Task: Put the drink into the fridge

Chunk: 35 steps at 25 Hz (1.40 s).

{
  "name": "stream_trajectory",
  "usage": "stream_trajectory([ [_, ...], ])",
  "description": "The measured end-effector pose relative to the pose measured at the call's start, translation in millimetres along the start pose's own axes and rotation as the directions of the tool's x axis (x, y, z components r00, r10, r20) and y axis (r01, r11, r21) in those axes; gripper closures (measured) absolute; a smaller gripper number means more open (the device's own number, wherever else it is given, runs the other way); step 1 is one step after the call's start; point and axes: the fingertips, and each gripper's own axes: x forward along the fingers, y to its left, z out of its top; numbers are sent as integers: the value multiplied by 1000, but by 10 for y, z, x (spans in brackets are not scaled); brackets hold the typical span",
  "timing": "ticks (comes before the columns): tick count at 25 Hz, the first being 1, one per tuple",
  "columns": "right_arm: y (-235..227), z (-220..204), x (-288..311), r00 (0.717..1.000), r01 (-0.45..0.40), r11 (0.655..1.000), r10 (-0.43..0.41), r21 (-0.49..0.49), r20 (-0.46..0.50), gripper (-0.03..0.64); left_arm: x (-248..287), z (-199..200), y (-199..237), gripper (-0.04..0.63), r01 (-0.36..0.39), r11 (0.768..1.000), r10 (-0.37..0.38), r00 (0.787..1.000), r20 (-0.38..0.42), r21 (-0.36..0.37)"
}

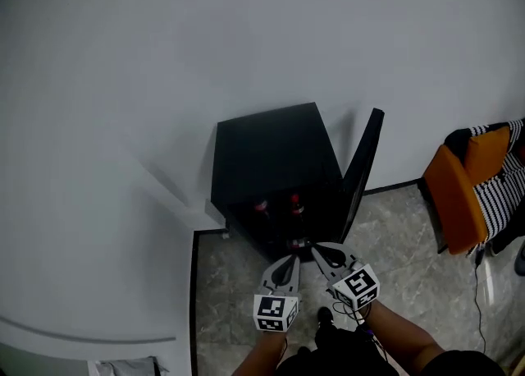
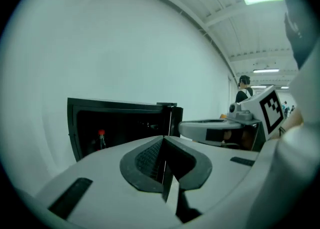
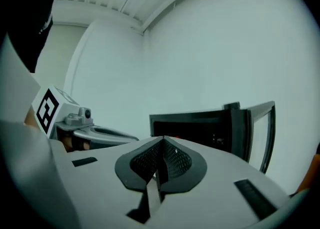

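We hold both tools empty: the left tool (image 1: 293, 260) and the right tool (image 1: 315, 249) each have their jaws pressed together with nothing between them, as each tool's own view confirms. They sit side by side at lower centre of the head view, tips aimed at the open front of the fridge (image 1: 275, 149) just above them. The drinks (image 1: 296, 200) stand inside, 2 red caps showing in the dark cavity, apart from both tools. We judge the placing done and the door (image 1: 366, 161) the next concern. It stands swung out at the fridge's right edge, a tall panel seen nearly edge-on, up and right of the tools. The right tool is the nearer of the 2; a push leftward across the opening should shut it.
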Motion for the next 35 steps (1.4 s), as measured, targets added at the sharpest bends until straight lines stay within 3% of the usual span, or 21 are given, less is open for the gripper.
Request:
stream_trajectory([
  [5,518,265,-506,1000,-27,1000,27,-6,11,594,-636,46,-243,583,62,997,-63,998,14,33],
  [13,1631,220,-1253,992,-119,993,119,5,-44,594,-1780,-45,-638,583,147,989,-148,989,13,29],
  [20,2412,1,-1964,982,-175,984,176,15,-62,594,-2711,-491,-1063,583,212,977,-213,976,-45,-26],
  [27,2671,-210,-2281,965,-243,970,243,12,-102,595,-2930,-575,-1516,583,305,951,-306,952,-10,-45],
  [35,2551,-21,-2662,960,-280,960,279,-17,-35,595,-2904,-357,-1959,583,302,953,-302,953,8,-11],
])
